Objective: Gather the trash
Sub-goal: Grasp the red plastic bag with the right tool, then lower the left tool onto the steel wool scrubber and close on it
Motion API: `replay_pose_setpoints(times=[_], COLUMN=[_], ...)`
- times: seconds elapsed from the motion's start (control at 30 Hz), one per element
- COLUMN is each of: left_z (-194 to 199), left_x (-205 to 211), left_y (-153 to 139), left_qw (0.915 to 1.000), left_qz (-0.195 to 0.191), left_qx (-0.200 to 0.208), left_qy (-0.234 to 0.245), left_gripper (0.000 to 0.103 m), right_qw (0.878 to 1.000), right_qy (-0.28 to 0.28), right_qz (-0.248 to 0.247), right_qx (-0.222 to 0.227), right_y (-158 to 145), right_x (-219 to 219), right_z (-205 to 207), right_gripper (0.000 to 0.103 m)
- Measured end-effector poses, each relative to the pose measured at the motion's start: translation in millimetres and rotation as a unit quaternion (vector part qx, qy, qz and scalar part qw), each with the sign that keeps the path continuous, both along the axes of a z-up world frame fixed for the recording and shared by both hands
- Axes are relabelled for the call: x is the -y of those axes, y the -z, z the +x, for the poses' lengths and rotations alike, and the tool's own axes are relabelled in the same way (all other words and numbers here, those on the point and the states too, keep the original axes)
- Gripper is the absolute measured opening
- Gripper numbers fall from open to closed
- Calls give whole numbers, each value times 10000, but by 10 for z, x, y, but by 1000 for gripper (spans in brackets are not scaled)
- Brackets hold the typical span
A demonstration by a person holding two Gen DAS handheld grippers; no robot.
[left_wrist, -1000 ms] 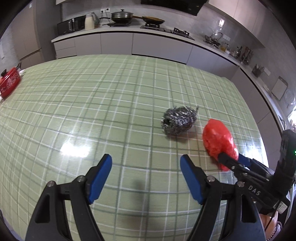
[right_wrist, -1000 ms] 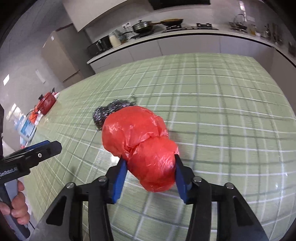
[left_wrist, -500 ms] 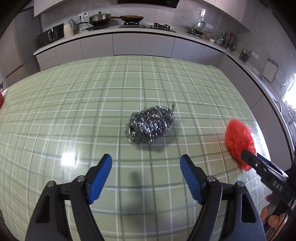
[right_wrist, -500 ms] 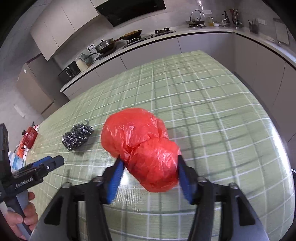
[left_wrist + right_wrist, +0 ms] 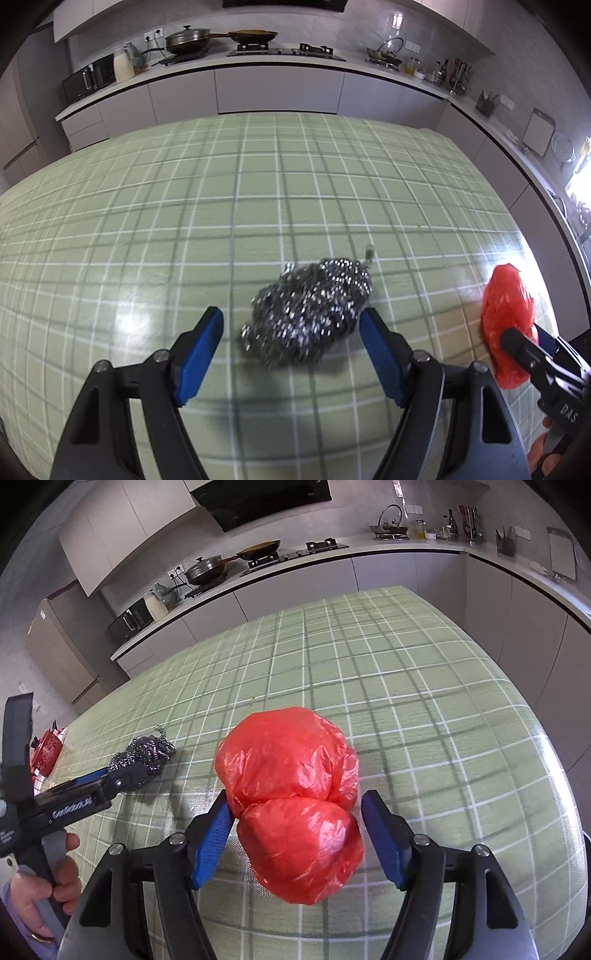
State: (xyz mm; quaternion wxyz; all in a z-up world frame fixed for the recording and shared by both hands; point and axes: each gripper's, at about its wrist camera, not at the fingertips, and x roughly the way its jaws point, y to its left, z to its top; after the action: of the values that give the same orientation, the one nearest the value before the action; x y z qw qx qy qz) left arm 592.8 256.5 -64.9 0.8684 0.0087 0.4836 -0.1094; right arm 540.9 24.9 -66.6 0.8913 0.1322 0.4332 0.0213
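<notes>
Right gripper [image 5: 297,832]: jaws closed on a red plastic bag [image 5: 291,797], bunched into two lobes, held above the green checked tablecloth [image 5: 424,709].
Left gripper [image 5: 291,343]: jaws spread wide either side of a steel wool scourer [image 5: 308,314] lying on the cloth; contact uncertain, the scourer being blurred.
Far left table edge: red patterned pot [image 5: 46,753].
Background: kitchen counter [image 5: 280,59] with pans.

Steel wool [image 5: 308,315]: motion-blurred between the left gripper's [image 5: 291,343] jaws; contact with the pads cannot be told.
Red bag [image 5: 295,801]: its underside and the table beneath it are hidden; whether the right gripper's [image 5: 299,834] right pad touches it is unclear.
</notes>
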Motion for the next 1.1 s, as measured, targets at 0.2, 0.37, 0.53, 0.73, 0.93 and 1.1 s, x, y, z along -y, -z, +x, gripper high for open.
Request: replay_pose_setpoints(times=[0.2, 0.37, 0.53, 0.73, 0.93, 1.1], left_z=[-8, -119, -361, -594, -710, -671], left_x=[21, -23, -130, -197, -251, -177], left_y=[62, 73, 104, 131, 146, 99], left_qw=[9999, 9999, 9999, 9998, 9999, 10000], left_qz=[-22, -112, -132, -185, -136, -75], left_qx=[39, 24, 4, -35, -77, -58], left_qy=[130, 85, 78, 66, 53, 11], left_gripper=[54, 48, 47, 47, 51, 57], right_qw=[10000, 9999, 9999, 9999, 9999, 9999], right_qy=[-12, -94, -87, -81, -74, -41], right_qz=[14, 67, 57, 60, 57, 69], right_qx=[-57, -66, -77, -97, -128, -149], right_y=[66, 67, 50, 38, 40, 48], right_x=[-37, -68, -70, -85, -73, -38], right_z=[14, 1, 28, 41, 45, 62], right_gripper=[68, 55, 50, 50, 50, 51])
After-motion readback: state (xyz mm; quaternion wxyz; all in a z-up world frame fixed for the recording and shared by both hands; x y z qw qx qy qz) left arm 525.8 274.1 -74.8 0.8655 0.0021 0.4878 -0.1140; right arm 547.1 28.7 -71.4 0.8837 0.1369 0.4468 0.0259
